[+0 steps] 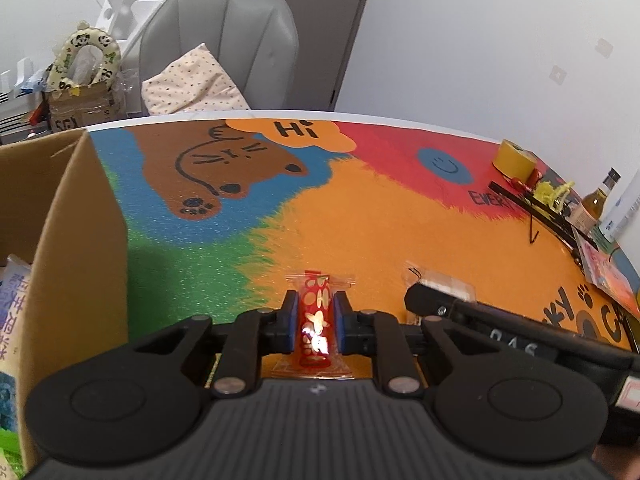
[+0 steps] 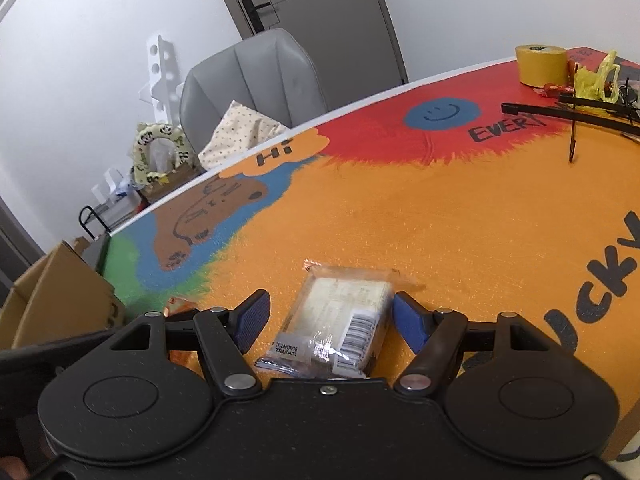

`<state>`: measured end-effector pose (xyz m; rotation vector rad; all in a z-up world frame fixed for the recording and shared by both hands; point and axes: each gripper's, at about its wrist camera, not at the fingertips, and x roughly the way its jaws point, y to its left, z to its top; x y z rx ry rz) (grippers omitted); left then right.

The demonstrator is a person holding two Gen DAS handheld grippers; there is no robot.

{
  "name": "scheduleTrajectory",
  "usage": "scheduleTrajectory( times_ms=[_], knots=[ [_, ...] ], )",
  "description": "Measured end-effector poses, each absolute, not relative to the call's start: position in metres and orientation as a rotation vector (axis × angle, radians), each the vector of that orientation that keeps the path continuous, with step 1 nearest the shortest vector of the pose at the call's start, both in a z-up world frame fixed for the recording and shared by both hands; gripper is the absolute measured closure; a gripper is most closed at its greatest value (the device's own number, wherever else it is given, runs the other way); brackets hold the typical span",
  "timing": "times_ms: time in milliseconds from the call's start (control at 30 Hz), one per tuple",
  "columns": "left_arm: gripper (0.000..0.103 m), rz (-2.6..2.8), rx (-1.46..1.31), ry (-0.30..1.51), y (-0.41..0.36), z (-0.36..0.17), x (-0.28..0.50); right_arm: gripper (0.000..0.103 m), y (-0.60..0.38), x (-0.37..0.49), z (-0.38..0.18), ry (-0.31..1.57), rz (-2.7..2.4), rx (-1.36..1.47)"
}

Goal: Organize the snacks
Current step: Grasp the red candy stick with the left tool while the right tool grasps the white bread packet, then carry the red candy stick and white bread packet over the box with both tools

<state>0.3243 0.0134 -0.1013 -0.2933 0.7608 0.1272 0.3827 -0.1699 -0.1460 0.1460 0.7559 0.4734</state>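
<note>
Already one snack is clamped and the other lies straight ahead between parted fingers.

Seen from the left wrist, the left gripper (image 1: 314, 318) is closed on a red snack packet (image 1: 315, 320), whose long axis runs straight out along the fingers; the cardboard box (image 1: 72, 216) stands just to the left of this packet, so the left hand is plainly the nearer one to it, and the carry looks like a short swing leftward. Seen from the right wrist, the right gripper (image 2: 330, 320) has its fingers spread wide either side of a clear snack pack (image 2: 340, 320) lying flat on the mat (image 2: 460, 220), not yet touching it; the pack's long axis also points forward, away from the box at far left.
</note>
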Motion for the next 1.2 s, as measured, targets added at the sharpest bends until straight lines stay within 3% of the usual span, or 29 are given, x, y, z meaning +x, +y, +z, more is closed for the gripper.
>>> scheduleTrajectory(
  times_ms=[67, 200, 233, 733, 1200],
  knots=[
    [0.086, 0.132, -0.296, 0.759, 0.014, -0.101, 0.323, 0.035, -0.164, 0.38, -0.146, 0.746, 0.464, 0.09],
    [0.086, 0.13, -0.295, 0.763, 0.013, -0.101, 0.32, 0.056, -0.166, 0.375, -0.144, 0.741, 0.447, 0.048],
    [0.086, 0.13, -0.294, 0.761, 0.013, -0.101, 0.32, 0.057, -0.17, 0.374, -0.144, 0.745, 0.45, 0.06],
    [0.086, 0.092, -0.283, 0.752, -0.002, -0.091, 0.296, 0.061, -0.203, 0.337, -0.136, 0.721, 0.408, 0.094],
    [0.087, 0.064, -0.276, 0.671, -0.003, -0.05, 0.261, 0.061, -0.2, 0.311, -0.097, 0.632, 0.447, 0.11]
  ],
)
